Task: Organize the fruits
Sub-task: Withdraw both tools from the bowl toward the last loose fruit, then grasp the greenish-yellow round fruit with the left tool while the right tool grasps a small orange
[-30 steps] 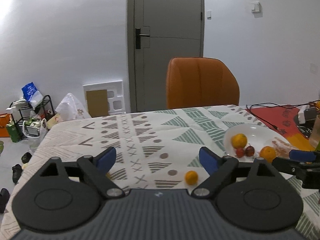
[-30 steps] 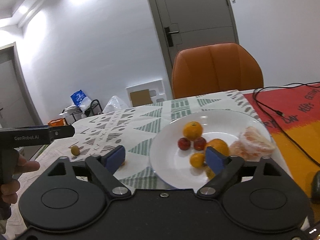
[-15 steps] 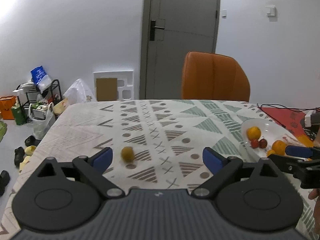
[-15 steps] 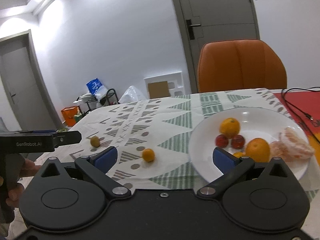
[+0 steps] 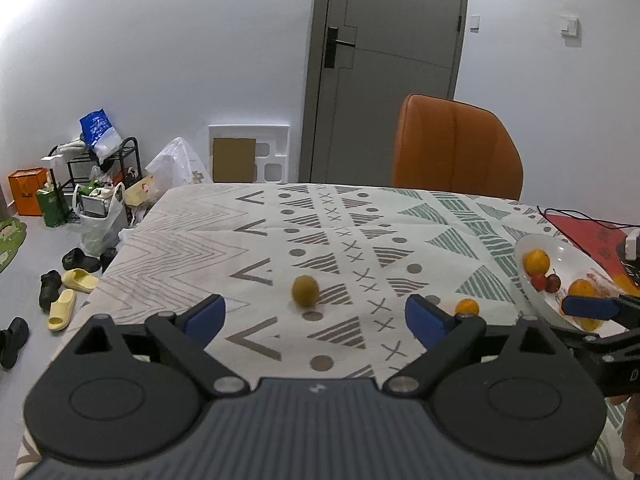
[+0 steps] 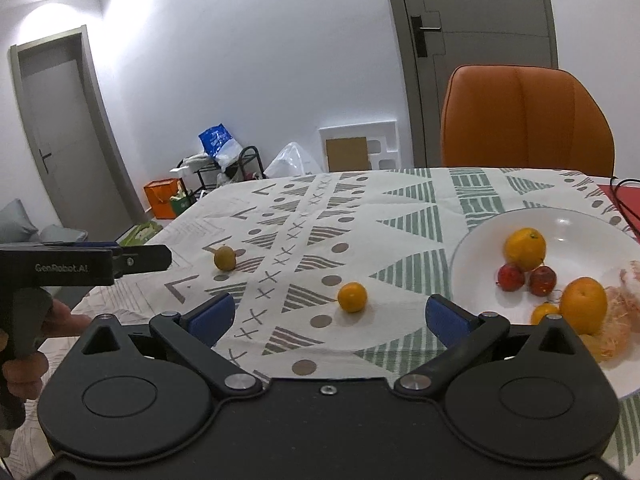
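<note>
Left gripper [image 5: 315, 316] held above the tablecloth [image 5: 280, 232] with blue fingers spread wide and nothing between them, a yellow-green fruit [image 5: 305, 290] lying on the cloth just ahead in the gap. Right gripper [image 6: 330, 314] likewise spread wide and empty, a small orange [image 6: 352, 297] sitting on the cloth between its tips. To the right, a white plate [image 6: 476, 240] holding two oranges, two small red fruits, a smaller orange fruit and peeled segments.

Both wrist views low over table [image 5: 192, 240], facing door; share olive fruit [image 5: 305, 290], small orange [image 6: 352, 297], plate [image 6: 472, 240].
</note>
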A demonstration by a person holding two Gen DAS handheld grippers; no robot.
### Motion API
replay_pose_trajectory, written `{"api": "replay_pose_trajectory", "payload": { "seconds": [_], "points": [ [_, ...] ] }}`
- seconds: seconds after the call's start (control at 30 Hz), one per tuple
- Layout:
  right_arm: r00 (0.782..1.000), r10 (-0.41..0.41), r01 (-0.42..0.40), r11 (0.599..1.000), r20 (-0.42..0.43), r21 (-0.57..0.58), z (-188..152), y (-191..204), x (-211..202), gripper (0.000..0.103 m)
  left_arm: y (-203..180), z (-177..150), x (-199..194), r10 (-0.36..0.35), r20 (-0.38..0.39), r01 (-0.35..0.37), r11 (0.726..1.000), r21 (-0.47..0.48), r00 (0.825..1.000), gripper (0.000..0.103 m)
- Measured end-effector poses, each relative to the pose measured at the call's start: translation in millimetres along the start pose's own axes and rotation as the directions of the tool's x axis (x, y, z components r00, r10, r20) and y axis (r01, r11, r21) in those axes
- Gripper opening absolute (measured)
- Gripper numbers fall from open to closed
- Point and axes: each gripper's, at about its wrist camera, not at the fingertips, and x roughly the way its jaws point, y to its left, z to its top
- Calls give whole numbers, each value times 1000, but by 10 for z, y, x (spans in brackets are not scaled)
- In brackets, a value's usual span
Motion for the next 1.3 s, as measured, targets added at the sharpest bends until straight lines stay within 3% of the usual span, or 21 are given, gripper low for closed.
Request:
{"api": "replay_pose_trajectory", "payload": {
  "seconds": [0.13,0.37,0.83,0.9,1.1,1.3],
  "points": [
    [1000,2,-2,1000,-21,3,20,14,81,102,67,4,21,4,-17,-4,1000,-2,1000,96],
    [999,1,-1,1000,-49,-10,52,45,180,87,146,12,79,-16,-33,15,1000,-20,999,95],
    [997,-18,17,1000,-78,-8,82,-63,366,68,111,81,307,-50,-47,49,999,-7,998,91],
    [996,-17,16,1000,-89,-10,80,-77,404,59,99,88,366,-52,-55,52,999,-9,997,87],
    [994,-13,12,1000,-110,-4,86,-129,531,47,108,114,509,-49,-62,48,999,-13,997,73],
    [993,-14,12,1000,-113,-26,114,-165,639,42,130,176,658,-51,-57,50,999,-15,997,59]
  ]
}}
